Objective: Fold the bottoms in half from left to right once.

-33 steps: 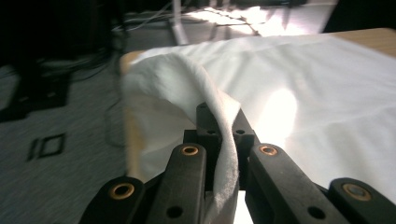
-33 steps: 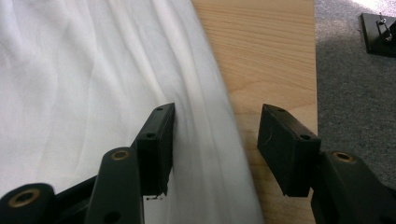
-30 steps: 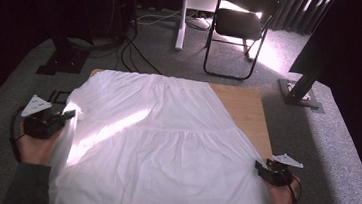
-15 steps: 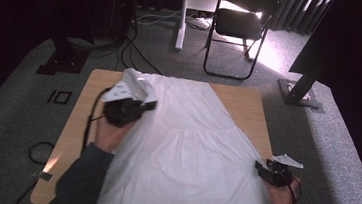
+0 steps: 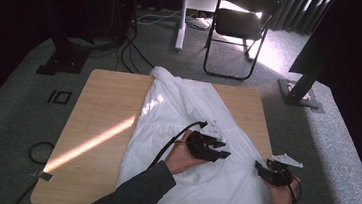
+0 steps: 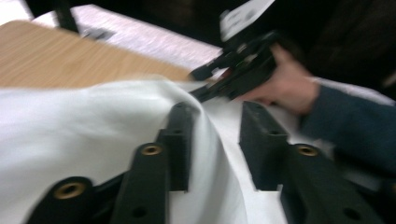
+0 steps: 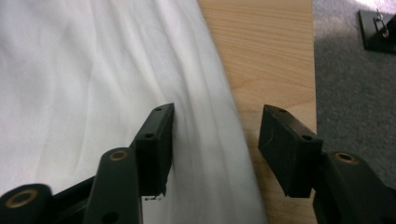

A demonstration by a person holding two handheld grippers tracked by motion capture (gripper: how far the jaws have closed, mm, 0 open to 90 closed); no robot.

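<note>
A white cloth (image 5: 183, 112) lies folded over on the right part of a wooden table (image 5: 103, 109). My left gripper (image 5: 223, 151) hovers over the cloth's middle, near the right hand. Its jaws have just been opening. In the left gripper view a raised fold of the cloth (image 6: 93, 121) runs between the jaws of the left gripper (image 6: 219, 135), and the pads do not press on it. My right gripper (image 5: 260, 168) rests at the cloth's right edge near the table's front right corner. The right gripper (image 7: 215, 140) stands open over the cloth's hem (image 7: 224, 116).
Bare wood with a stripe of sunlight (image 5: 90, 141) takes up the table's left half. On the carpet behind stand a black folding chair (image 5: 241, 27), a white post (image 5: 182, 16) and two black stand bases (image 5: 300, 93). A cable loop (image 5: 38, 151) lies left of the table.
My left gripper carried the cloth's left edge across to the right, folding the cloth over itself and baring the table's left half, and its jaws came apart. The right gripper stayed put.
</note>
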